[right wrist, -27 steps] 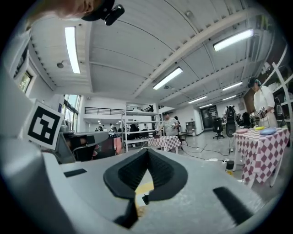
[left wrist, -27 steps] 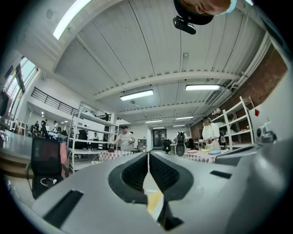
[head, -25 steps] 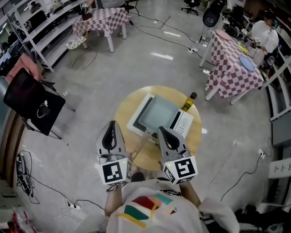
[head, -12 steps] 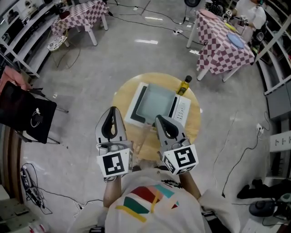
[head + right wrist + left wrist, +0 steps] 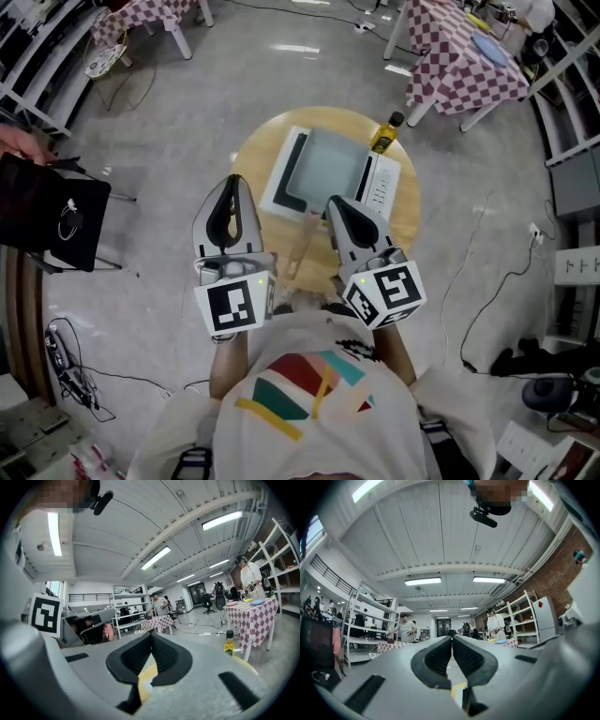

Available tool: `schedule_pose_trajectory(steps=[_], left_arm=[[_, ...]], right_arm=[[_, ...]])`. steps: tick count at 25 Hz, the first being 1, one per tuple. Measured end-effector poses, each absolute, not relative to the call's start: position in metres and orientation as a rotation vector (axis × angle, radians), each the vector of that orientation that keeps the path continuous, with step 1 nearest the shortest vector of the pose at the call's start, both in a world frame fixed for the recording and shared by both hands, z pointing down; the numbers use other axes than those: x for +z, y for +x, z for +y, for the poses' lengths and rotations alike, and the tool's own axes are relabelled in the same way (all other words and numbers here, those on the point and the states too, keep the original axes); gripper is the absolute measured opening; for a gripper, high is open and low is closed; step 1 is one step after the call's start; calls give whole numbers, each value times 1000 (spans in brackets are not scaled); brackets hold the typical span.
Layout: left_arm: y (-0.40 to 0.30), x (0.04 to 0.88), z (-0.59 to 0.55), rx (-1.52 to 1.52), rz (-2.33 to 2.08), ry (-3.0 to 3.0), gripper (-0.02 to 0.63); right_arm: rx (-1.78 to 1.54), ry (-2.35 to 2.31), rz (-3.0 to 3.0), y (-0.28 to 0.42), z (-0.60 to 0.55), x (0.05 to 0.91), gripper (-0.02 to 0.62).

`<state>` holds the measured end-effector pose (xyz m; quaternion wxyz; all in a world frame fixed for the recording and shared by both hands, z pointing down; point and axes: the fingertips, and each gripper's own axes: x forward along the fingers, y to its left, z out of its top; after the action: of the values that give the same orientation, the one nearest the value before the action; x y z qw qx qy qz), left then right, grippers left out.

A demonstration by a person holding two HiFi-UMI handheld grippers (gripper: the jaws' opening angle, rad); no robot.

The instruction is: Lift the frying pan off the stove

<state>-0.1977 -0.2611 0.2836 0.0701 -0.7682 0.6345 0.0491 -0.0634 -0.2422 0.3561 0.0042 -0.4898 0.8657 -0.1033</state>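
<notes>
A white stove stands on a round wooden table. On it lies a flat grey square pan with a dark rim on its left; a pale handle seems to run from it toward me. My left gripper hovers at the table's near left edge, jaws shut and empty. My right gripper is over the stove's near edge, right of the handle, also shut on nothing. In the left gripper view the left gripper points level across the room. The right gripper shows table wood below its pads.
A yellow oil bottle stands at the table's far right, beside the stove, also visible as the bottle in the right gripper view. A black chair is at left. A checked-cloth table is far right. Cables lie on the floor.
The head view has shifted forward, so the table and stove sit higher in the picture. Both grippers stay shut and now reach closer to the stove's near edge.
</notes>
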Motion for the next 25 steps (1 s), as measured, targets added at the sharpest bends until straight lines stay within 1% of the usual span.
schedule_pose_trajectory(steps=[4, 8, 9, 12, 14, 17, 20, 21, 22, 23, 25], left_arm=[[-196, 301, -258, 71, 1872, -2354, 12], [-196, 295, -260, 144, 1878, -2343, 12], [-196, 294, -260, 150, 1878, -2344, 12], [-195, 296, -261, 163, 1865, -2358, 12], [-193, 296, -261, 172, 1851, -2366, 12], [-190, 300, -259, 150, 1818, -2382, 12], [-187, 311, -255, 93, 1776, -2415, 12], [-186, 313, -256, 88, 1769, -2420, 12], [-185, 314, -256, 86, 1766, -2425, 12], [-185, 315, -257, 86, 1766, -2428, 12], [-186, 317, -260, 87, 1775, -2430, 12]], right_arm=[[-395, -1548, 2686, -64, -243, 363, -6], [-496, -1494, 2702, -66, -243, 371, -2], [-537, -1469, 2699, -66, -244, 373, 6], [-657, -1389, 2690, -67, -243, 383, 63], [-760, -1336, 2662, -67, -242, 392, 87], [-929, -1299, 2608, -63, -241, 413, 103], [-1066, -1314, 2588, -59, -239, 444, 93], [-1126, -1295, 2576, -59, -237, 454, 104], [-1195, -1263, 2555, -59, -235, 464, 145], [-1268, -1227, 2522, -59, -234, 473, 171], [-1402, -1153, 2441, -60, -232, 488, 195]])
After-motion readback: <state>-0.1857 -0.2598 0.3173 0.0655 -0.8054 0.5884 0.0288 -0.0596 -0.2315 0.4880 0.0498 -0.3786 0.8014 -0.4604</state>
